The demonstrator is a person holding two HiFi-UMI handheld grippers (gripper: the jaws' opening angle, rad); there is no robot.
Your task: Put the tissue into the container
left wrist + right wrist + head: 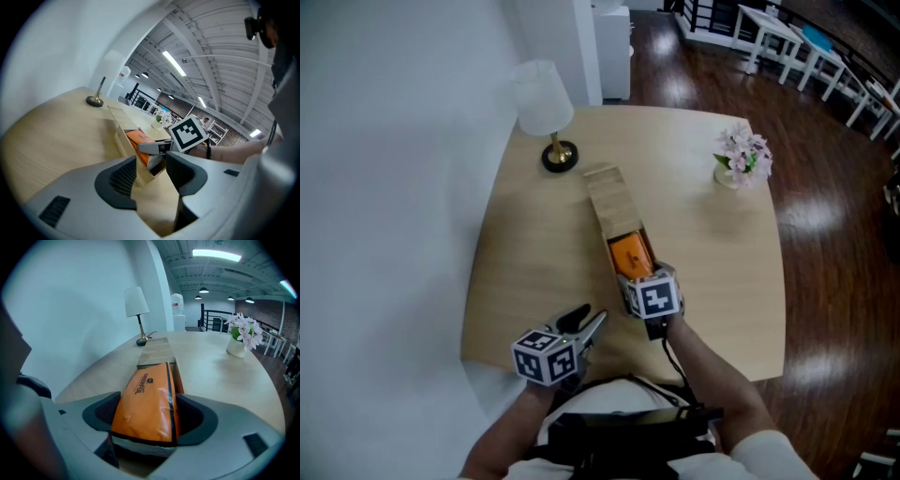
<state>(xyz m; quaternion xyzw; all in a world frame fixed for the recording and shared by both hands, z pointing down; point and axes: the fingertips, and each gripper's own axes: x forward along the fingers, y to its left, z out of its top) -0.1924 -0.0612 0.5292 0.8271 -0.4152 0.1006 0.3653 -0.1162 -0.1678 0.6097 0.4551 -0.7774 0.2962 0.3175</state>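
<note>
Both fingers (101, 413) of your right gripper (150, 420) are clamped on the orange tissue pack (147, 399), one pad against each long side, with the pack's printed face turned up. The pack is wide, so the fingers stand well apart around it. Seen from your head, that right gripper (633, 274) points down over the near end of the container (609, 202). The tissue pack (630, 253) shows inside the container's open near end, tilted, with its near end raised in the grip.

The container (157, 355) is a long, narrow box of pale wood-look board that lies lengthwise away from you. Its near end is open. Its far part shows a flat wood-grain top, and you cannot see what, if anything, is beneath that. Apart from the pack, nothing else can be made out inside.

Your left gripper (150, 173) has its fingers (117, 180) apart and nothing between them. It sits low at the near edge of the worktop (703, 244), beside the container (124, 140) and apart from it.

Further out, a white-shaded lamp (546, 108) stands at the far left corner. A small pot of pale flowers (742, 157) stands at the far right, well apart from the container.
</note>
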